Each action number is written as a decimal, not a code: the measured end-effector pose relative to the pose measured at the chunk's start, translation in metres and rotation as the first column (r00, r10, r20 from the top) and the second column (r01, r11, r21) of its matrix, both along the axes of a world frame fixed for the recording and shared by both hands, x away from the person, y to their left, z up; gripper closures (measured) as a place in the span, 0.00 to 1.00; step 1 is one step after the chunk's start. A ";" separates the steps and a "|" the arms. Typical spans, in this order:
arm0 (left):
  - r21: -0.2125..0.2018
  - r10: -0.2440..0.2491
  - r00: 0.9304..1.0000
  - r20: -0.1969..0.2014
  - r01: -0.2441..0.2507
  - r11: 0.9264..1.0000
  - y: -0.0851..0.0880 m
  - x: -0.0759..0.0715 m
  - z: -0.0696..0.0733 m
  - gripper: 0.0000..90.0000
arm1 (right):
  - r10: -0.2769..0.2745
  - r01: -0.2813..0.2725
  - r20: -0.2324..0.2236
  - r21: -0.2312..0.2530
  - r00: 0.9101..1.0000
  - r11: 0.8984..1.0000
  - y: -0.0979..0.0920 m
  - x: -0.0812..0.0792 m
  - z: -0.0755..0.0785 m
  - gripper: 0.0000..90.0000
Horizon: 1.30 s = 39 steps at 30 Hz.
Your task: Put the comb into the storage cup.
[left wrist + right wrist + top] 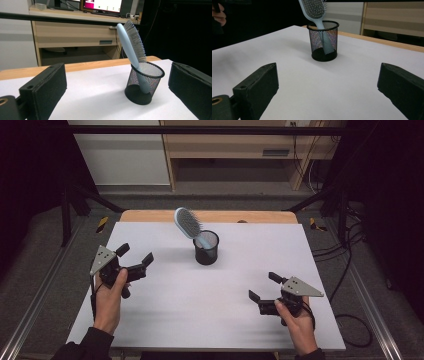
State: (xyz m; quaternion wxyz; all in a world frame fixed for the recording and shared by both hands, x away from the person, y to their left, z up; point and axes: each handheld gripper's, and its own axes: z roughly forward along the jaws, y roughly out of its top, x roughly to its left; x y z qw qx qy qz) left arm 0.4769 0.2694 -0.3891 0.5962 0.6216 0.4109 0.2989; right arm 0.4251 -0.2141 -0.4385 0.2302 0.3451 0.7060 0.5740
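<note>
Both grippers, left gripper (135,256) and right gripper (263,286), were held with jaws wide and empty, well apart from the hairbrush (190,225) propped in the mesh cup (206,248) on the counter (210,295).

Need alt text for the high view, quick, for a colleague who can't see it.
A light blue hairbrush stands handle-down in a black mesh cup on a white table. The left gripper and right gripper, both open and hand-held, flank it.

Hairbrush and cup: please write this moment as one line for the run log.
brush: handle down in mesh cup, leaning | left tongs: open, empty | right tongs: open, empty | both apart from cup
</note>
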 end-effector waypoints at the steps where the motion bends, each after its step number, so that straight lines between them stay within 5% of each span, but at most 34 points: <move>1: 0.004 -0.001 1.000 0.001 0.001 1.000 0.002 -0.001 0.001 0.02 | -0.001 0.001 0.002 -0.001 1.000 1.000 0.000 0.000 0.000 0.04; 17: 0.016 0.004 0.999 0.046 -0.005 1.000 0.027 -0.017 0.005 0.02 | -0.045 0.046 0.046 -0.029 0.998 0.999 -0.005 0.001 -0.003 0.07; 28: 0.047 -0.004 0.997 0.077 0.000 0.999 0.048 -0.029 0.005 0.01 | -0.105 0.103 0.035 0.047 0.994 0.994 -0.027 0.003 0.005 0.06; 39: 0.055 -0.001 0.996 0.087 -0.004 0.998 0.058 -0.040 0.002 0.01 | -0.105 0.105 0.043 0.010 0.994 0.994 -0.041 -0.004 0.001 0.06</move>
